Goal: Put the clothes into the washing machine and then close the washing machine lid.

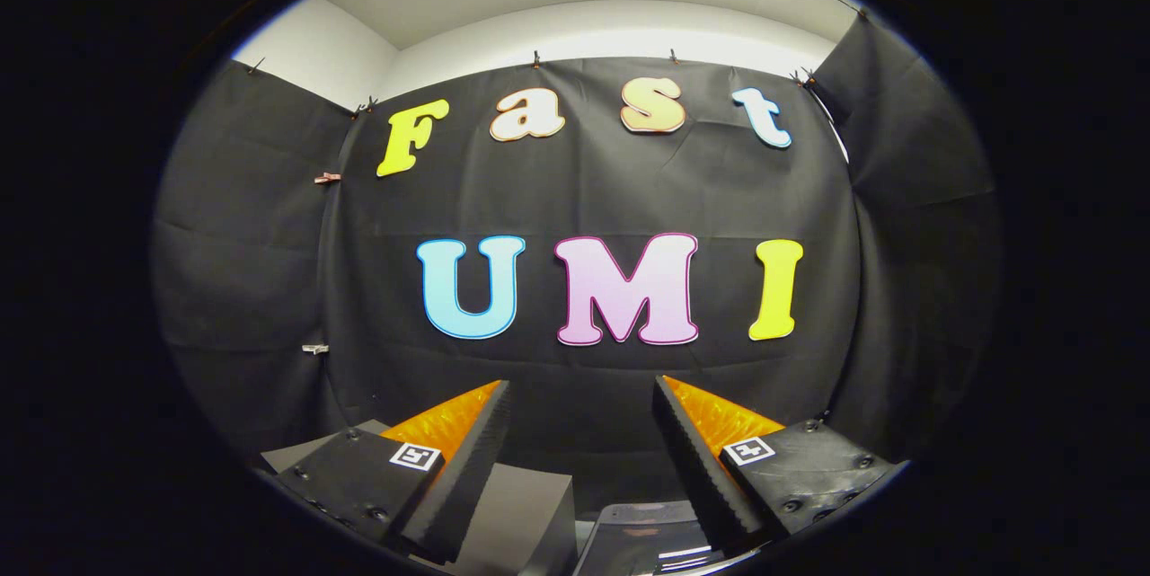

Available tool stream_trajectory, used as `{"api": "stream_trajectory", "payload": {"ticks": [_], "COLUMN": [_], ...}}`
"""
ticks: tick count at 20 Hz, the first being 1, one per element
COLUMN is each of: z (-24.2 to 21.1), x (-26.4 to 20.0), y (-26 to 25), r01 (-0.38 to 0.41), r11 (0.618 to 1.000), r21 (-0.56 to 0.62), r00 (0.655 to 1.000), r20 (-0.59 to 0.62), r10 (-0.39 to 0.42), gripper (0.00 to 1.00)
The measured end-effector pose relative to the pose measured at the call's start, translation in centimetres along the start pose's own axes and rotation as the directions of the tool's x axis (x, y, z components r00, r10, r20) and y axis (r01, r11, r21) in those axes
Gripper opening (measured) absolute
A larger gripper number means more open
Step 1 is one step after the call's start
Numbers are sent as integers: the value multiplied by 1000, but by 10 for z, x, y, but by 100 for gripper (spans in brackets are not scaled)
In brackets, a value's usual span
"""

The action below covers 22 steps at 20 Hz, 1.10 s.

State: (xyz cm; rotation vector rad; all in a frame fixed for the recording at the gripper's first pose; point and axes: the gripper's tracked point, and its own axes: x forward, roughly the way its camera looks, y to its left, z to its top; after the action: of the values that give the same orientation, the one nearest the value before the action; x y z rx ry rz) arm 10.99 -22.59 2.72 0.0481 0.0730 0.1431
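We hold the gripper [581, 392] level, its fingers spread wide with nothing between them, aimed at the booth's black wall [593, 190] that fills the middle of the frame. Low in the frame, under and between the fingers, we see a grey box corner [526, 513] and a dark glossy shape [642, 540] that may be the washer, though we cannot tell, and no clothes are in sight, so they probably lie below our line of view. We judge clothes light, soft and floppy, best pinched at a bunched fold so both fingers bite cloth.
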Motion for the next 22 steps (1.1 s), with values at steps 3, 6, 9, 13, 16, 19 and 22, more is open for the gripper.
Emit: {"api": "stream_trajectory", "payload": {"ticks": [3,6,9,13,16,19,22], "z": [0,-2,5,4,4,6,6], "x": [-1,2,5,6,7,6,4], "y": [3,8,11,10,7,4,3], "r01": [-8,-17,-25,-30,-28,-19,-12], "r11": [1000,1000,1000,1000,1000,1000,1000], "r21": [-5,-1,6,5,7,15,0], "r00": [1000,1000,1000,1000,1000,1000,1000], "r20": [-3,-13,1,3,2,9,11], "r10": [8,17,25,30,28,19,12], "gripper": [99,98,98,99,98,98,99]}}
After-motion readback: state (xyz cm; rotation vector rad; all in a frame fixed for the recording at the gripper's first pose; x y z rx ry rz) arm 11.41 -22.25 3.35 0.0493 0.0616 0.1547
